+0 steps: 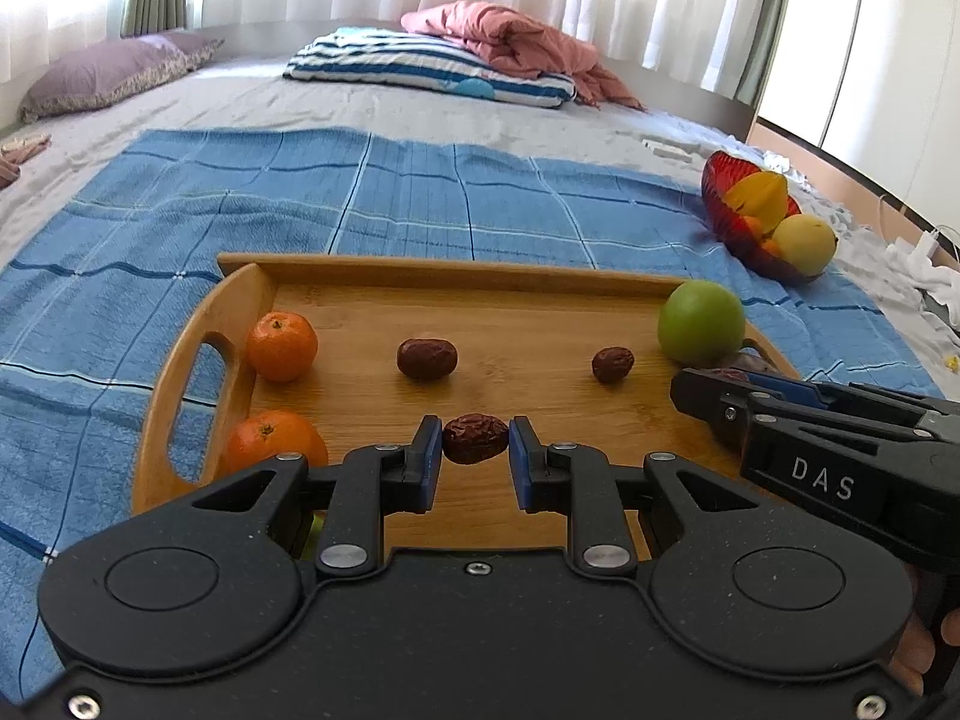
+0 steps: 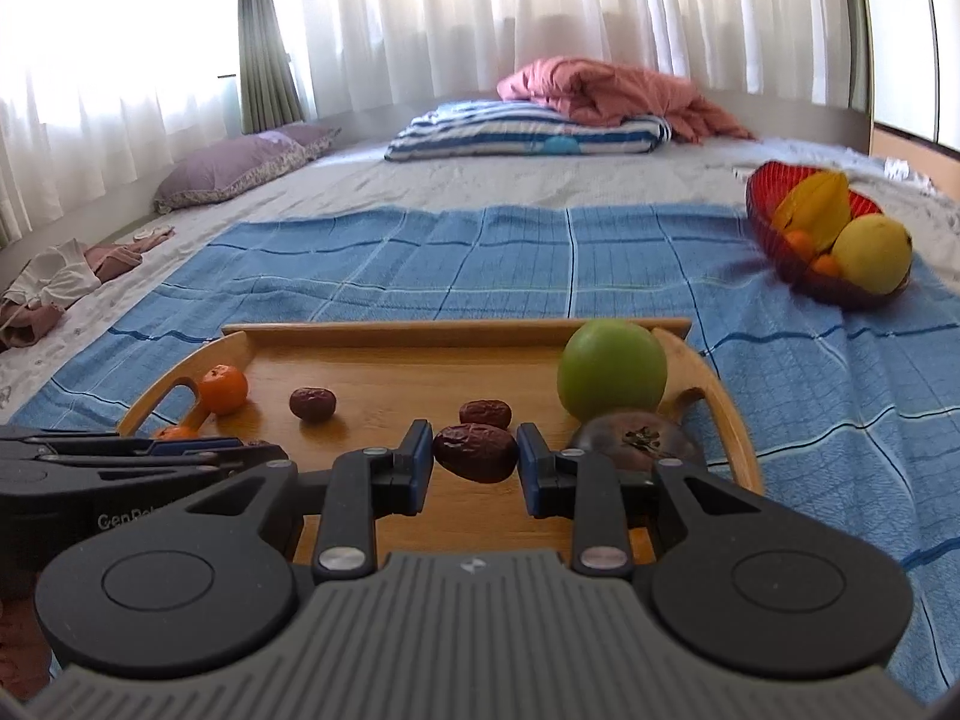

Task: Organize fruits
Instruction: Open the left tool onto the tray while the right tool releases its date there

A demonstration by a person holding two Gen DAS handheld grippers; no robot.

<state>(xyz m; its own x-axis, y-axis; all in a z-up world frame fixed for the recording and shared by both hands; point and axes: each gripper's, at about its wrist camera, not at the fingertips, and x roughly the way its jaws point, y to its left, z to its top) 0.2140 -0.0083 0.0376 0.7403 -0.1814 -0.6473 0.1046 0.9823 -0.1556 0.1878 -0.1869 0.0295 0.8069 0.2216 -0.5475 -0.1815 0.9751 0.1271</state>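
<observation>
**A:** Starting at the left, what sits on the wooden tray point(image 1: 180, 384)?

**B:** Two oranges by the left handle: one orange point(image 1: 281, 346) farther back, a second orange point(image 1: 264, 441) nearer me. Next comes a red date point(image 1: 426, 358) in the middle, then a smaller date point(image 1: 612, 364), and a green apple point(image 1: 701, 321) at the right end. The tray lies on a blue checked cloth point(image 1: 420, 198) spread over the bed.

**A:** And your left hand-held gripper point(image 1: 475, 450)?

**B:** Its blue pads sit on either side of a wrinkled date point(image 1: 475, 447) at the tray's near edge. I cannot tell whether they press it or only flank it.

**A:** The right one?

**B:** My right hand-held gripper point(image 2: 474, 456) brackets another date point(image 2: 475, 452) the same way, with a thin gap on its right side, so I cannot tell its grip either. A dark round fruit point(image 2: 639, 441) lies just right of it, below the apple.

**A:** Farther right?

**B:** A red bowl point(image 2: 774, 222) on the cloth, well apart from the tray, holding a yellow fruit point(image 2: 870, 252) and starfruit point(image 2: 819, 204).
</observation>
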